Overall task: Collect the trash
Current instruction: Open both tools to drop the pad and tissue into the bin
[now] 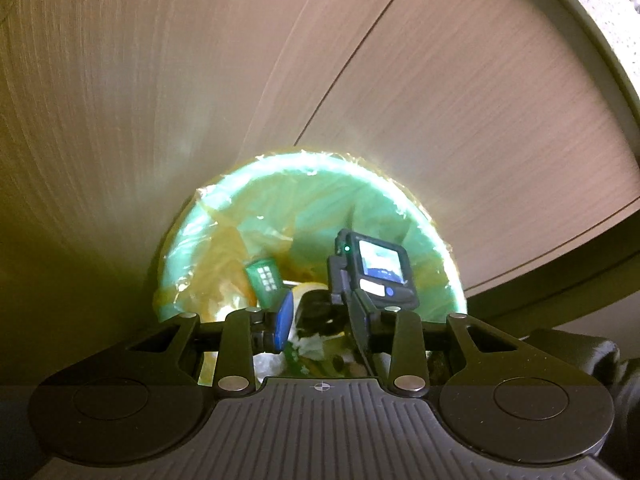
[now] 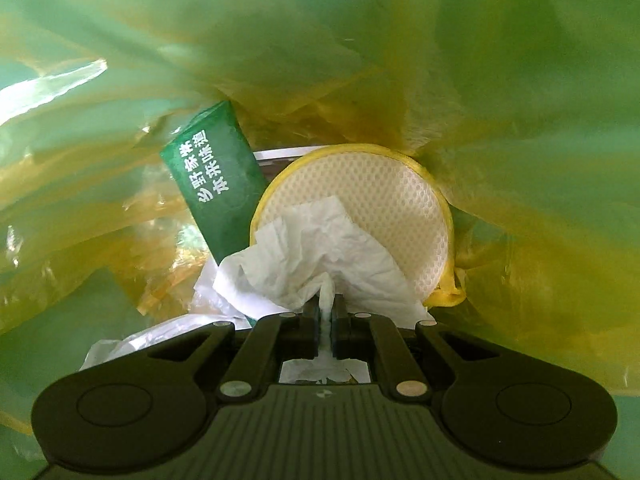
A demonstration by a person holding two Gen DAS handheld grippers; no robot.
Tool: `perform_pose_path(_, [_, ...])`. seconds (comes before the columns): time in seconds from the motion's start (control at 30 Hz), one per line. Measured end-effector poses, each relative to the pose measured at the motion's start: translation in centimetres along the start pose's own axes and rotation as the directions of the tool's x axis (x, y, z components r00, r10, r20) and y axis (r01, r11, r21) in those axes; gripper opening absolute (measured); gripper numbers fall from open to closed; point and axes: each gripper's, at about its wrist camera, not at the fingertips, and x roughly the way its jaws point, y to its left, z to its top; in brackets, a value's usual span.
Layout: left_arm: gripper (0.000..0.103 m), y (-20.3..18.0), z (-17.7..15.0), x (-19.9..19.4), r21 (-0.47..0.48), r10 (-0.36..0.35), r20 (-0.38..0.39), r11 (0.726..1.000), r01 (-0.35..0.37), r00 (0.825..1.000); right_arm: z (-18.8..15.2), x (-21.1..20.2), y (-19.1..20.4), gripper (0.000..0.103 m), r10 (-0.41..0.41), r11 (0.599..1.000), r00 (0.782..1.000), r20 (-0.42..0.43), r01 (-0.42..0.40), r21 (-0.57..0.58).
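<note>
Right gripper [image 2: 328, 312] is pinching a crumpled white tissue [image 2: 320, 256] inside the yellow-lined green bin [image 1: 432, 240], beside a green carton [image 2: 216, 184], while left gripper [image 1: 320, 320] is hovering above, jaws spread.

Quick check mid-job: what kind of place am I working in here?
Probably a home or office room, at a waste bin. A green bin lined with a yellowish bag stands on wood-look flooring; inside lie a green carton and a crumpled tissue.

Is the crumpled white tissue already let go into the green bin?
Not yet. The right tool is shut on the crumpled white tissue, hanging inside the yellow-lined green bin above the other trash.
</note>
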Motion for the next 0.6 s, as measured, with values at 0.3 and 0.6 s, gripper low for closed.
perform_pose_path(0.3, [0.035, 2.4, 0.4, -0.6, -0.168, -0.116, 0.040, 0.978, 0.121, 0.992, -1.1, -7.3, -1.1, 0.036, 0.094, 0.996, 0.994, 0.061, -0.094, -0.001])
perform_pose_path(0.6, [0.035, -0.7, -0.7, -0.3, -0.061, -0.124, 0.021, 0.990, 0.125, 0.992, -10.7, -20.3, -4.3, 0.053, 0.152, 0.988, 0.933, 0.326, -0.151, -0.029])
